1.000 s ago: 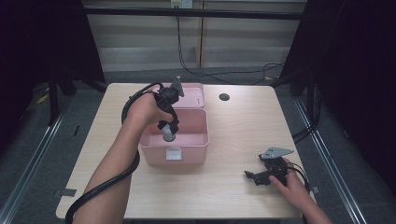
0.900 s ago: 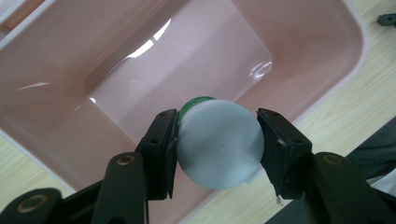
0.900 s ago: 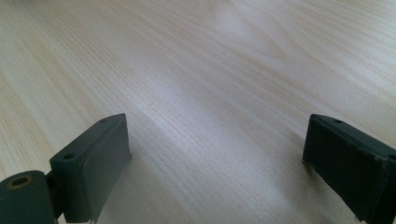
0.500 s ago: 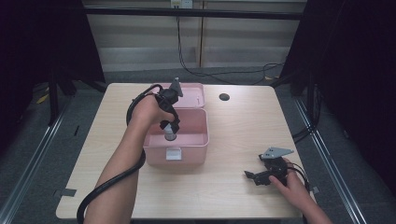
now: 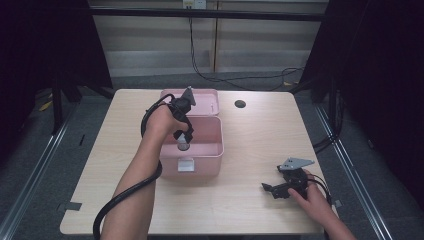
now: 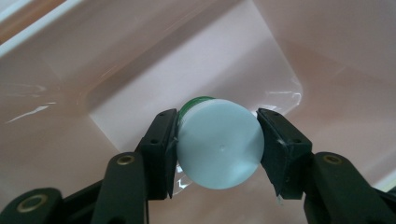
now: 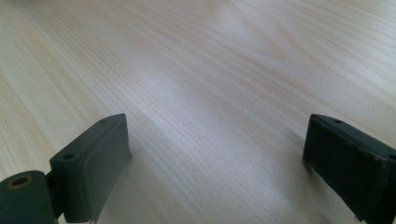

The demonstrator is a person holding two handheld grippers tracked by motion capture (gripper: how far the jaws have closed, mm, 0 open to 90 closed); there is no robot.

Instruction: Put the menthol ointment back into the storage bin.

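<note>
Now lowered deeper than before, the left gripper [image 5: 184,141] is clenched on a white-capped bottle [image 6: 219,142] inside the pink box [image 5: 216,150], so release seems close.

Pale wooden table [image 5: 260,135] on grey floor [image 5: 30,165], dark surroundings.

We cannot tell what the white-capped item [image 6: 219,149] is: its cap hides the body, leaving a green sliver
</note>
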